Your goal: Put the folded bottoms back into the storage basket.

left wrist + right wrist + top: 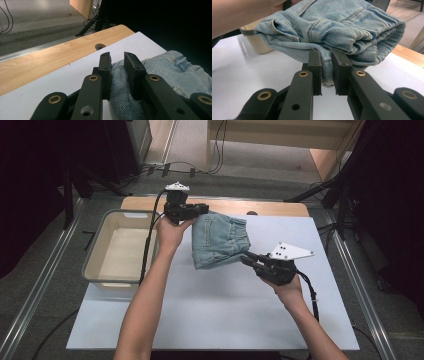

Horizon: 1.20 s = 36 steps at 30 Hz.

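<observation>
A folded pair of light blue jeans (220, 241) is hanging between the two grippers, lifted clear of the white table (215, 305). The left gripper (200, 209) is pinching denim at the bundle's far corner, cloth bulging between its jaws. The right gripper (247, 257) is nipping the near lower edge. Just beyond the left gripper, a grey bin (121, 247) is sitting on the table.

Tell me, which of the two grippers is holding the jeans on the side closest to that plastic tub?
The left gripper. It is shut on the folded jeans at their far corner, right beside the beige tub. The right gripper clamps the opposite, near edge, away from the tub.
</observation>
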{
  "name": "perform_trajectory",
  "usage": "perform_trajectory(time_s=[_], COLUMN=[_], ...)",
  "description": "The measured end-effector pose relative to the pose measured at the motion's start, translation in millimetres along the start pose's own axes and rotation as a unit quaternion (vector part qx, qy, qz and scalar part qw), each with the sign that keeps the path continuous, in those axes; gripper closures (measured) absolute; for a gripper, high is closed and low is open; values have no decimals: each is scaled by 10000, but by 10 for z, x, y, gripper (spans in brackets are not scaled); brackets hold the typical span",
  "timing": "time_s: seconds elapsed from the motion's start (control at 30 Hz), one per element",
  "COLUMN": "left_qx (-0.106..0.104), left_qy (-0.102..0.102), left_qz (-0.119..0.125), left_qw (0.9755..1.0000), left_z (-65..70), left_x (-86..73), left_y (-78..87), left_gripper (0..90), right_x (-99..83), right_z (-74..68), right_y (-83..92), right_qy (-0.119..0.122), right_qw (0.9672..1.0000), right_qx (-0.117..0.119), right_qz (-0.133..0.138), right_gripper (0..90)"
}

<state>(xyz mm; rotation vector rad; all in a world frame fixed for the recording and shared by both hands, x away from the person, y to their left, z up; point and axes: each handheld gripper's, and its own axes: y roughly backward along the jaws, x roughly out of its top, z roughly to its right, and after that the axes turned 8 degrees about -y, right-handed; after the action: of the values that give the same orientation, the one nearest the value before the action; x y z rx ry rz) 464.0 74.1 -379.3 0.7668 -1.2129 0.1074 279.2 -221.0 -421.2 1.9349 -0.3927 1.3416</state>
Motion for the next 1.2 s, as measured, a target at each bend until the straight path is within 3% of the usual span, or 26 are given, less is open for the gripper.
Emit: perform_trajectory(time_s=[0.5, 1.2], left_qx=[56, 184], left_qy=[-116, -162], left_qz=[37, -12], left_qw=[9999, 9997], left_z=[-17, -123], left_x=[139, 136], left_y=[99, 240], left_gripper=[778, 779], right_x=[130, 240], right_z=[-54, -160], right_y=[-9, -125], right_qy=[68, 127], right_qw=[9999, 9998], right_qx=[7, 94], right_qz=[84, 99], right_gripper=[770, 770])
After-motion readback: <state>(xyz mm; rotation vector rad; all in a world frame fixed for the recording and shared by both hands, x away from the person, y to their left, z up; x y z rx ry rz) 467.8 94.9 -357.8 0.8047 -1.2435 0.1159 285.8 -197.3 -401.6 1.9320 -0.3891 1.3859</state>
